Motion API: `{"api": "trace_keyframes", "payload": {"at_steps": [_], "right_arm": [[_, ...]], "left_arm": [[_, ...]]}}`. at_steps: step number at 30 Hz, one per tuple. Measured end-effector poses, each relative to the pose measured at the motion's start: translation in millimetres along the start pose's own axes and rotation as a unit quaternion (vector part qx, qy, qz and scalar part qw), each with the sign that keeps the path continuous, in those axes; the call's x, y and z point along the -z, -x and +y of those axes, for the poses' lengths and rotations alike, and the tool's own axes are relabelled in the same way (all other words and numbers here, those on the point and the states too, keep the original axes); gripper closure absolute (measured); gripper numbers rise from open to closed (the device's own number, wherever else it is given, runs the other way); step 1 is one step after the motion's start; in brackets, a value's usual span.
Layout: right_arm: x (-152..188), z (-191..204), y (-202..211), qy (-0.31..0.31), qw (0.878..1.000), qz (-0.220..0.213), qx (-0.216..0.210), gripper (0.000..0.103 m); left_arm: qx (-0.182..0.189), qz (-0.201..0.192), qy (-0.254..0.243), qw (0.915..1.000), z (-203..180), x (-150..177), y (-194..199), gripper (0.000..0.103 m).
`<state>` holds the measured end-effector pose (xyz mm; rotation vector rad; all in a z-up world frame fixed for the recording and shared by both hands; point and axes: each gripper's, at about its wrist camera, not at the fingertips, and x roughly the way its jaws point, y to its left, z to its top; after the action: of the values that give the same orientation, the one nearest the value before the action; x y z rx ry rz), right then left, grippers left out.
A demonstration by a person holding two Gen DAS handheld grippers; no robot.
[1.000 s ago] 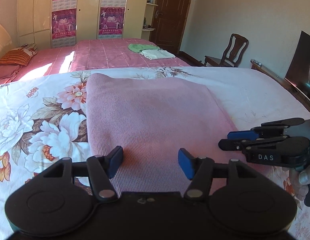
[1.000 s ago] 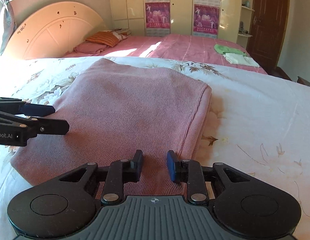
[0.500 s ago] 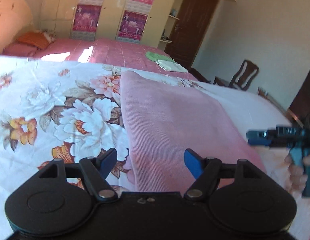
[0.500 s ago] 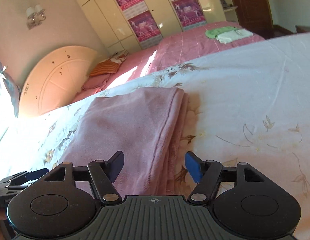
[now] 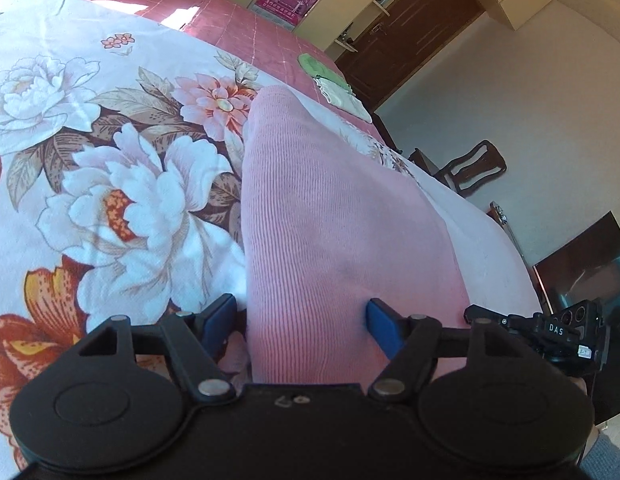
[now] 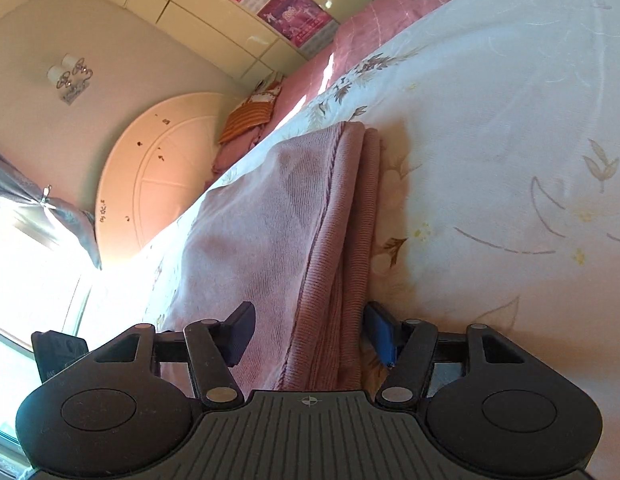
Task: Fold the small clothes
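While the floral bed (image 5: pixel 110 168) filled the frame, the pink garment (image 5: pixel 329 216) lay folded at its centre; both tools, left tool (image 5: pixel 302 320) and right tool (image 6: pixel 310 328), had rolled sideways, jaws just widened, unclamped, straddling opposite edges for 1 more fold.

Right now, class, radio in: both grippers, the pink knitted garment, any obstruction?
Left gripper open, straddling pink knitted garment edge. Right gripper open astride its layered edge, jaws just closing. Floral bedsheet beneath; nothing blocking.
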<state>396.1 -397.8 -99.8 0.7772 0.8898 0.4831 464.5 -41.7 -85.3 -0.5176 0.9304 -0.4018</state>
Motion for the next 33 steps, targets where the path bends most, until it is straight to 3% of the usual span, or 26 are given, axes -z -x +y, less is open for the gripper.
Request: {"api": "trace_keyframes", "payload": {"at_steps": [3,5,7,12,14,19,27,29,33], "right_arm": [[-2,2,-10,0.002,1.0,-0.001,-0.003,0.047],[-3,1,-14,0.007,1.0,-0.007,0.015,0.067],[-2,-2,-14,0.008,1.0,-0.012,0.024,0.075],[-1,4,-15,0.022,0.999,-0.01,0.043,0.075],[0,9,-16,0.04,0.998,-0.008,0.056,0.076],[10,27,-25,0.088,0.991,-0.018,0.096,0.077],[20,50,-38,0.118,0.981,-0.028,0.149,0.081],[21,61,-42,0.132,0.976,-0.03,0.168,0.082],[29,86,-40,0.163,0.967,-0.049,0.19,0.083]], "left_arm": [[-0.005,0.006,-0.005,1.0,-3,-8,-10,0.033],[-0.018,0.011,-0.02,0.9996,-11,-12,-16,0.034],[-0.039,0.016,-0.045,0.9981,-22,-13,-22,0.035],[-0.087,0.009,-0.096,0.9916,-45,-11,-33,0.041],[-0.093,0.006,-0.113,0.9892,-50,-9,-33,0.049],[-0.105,-0.004,-0.142,0.9842,-57,-4,-31,0.05],[-0.107,-0.013,-0.168,0.9799,-60,0,-26,0.054],[-0.1,-0.017,-0.168,0.9806,-59,0,-22,0.061],[-0.085,-0.025,-0.179,0.9798,-60,0,-8,0.067]]}}
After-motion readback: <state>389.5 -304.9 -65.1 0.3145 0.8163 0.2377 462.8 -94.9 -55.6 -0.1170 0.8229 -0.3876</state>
